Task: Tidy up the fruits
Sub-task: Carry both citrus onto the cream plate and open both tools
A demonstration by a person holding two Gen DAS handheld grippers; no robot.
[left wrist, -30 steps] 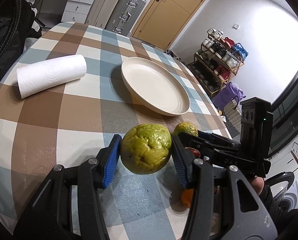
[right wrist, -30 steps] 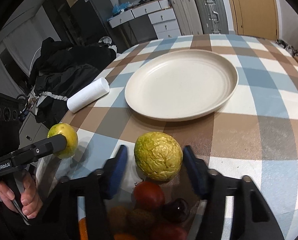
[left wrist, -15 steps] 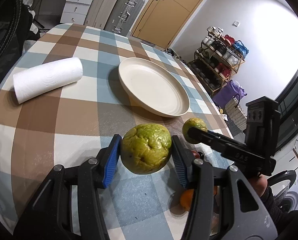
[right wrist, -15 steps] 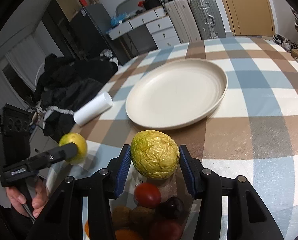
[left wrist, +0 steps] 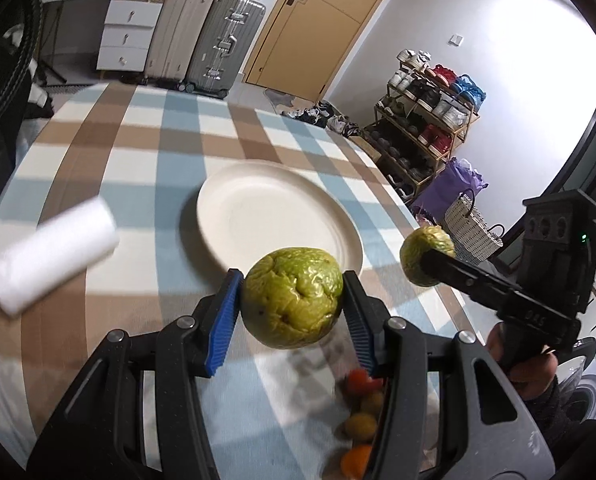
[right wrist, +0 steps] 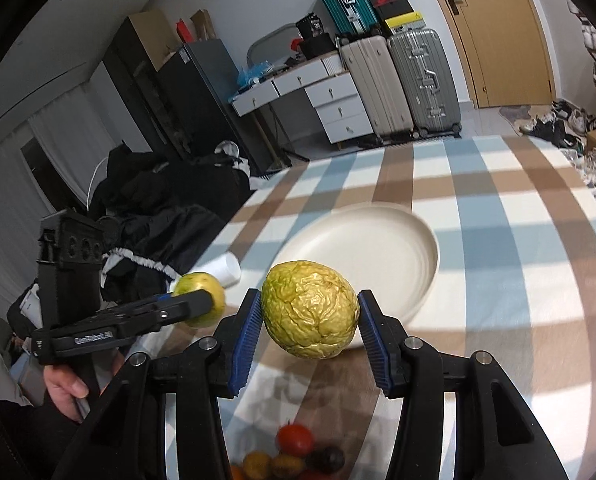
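Fruit is in both grippers: the left gripper (left wrist: 292,300) pinches a green wrinkled fruit (left wrist: 292,297) between its blue fingers (left wrist: 224,322), and the right gripper (right wrist: 309,312) pinches a yellower wrinkled fruit (right wrist: 309,310) the same way. Each is held clear of the checked worktop (left wrist: 138,168), squarely between the pads, with pads pressing at 3 and 9 o'clock on the fruit.

What the coming move likely turns on is the plate (left wrist: 278,212), bare and cream-coloured. In the left wrist view it lies straight ahead of the fingers at 12 o'clock, its near rim just beyond the green fruit. In the right wrist view the plate (right wrist: 361,256) sits ahead at 12 to 1 o'clock, its near edge partly hidden behind the yellow fruit. Both grippers look about equally near; I cannot say which is closer.

The yellow fruit's long axis runs roughly 10 to 4 o'clock across the fingers; the green one is nearly round.

Seen from the left wrist, the right gripper (left wrist: 427,258) stands at 3 o'clock, well apart. A paper roll (left wrist: 52,256) lies at 9 o'clock, off the path. More small fruits (right wrist: 294,454) sit in a pile on the worktop beneath the grippers, at 6 o'clock.

My reading: each fruit needs carrying forward and lowering over the plate before the fingers spread; the two should land apart, since round fruit may roll.
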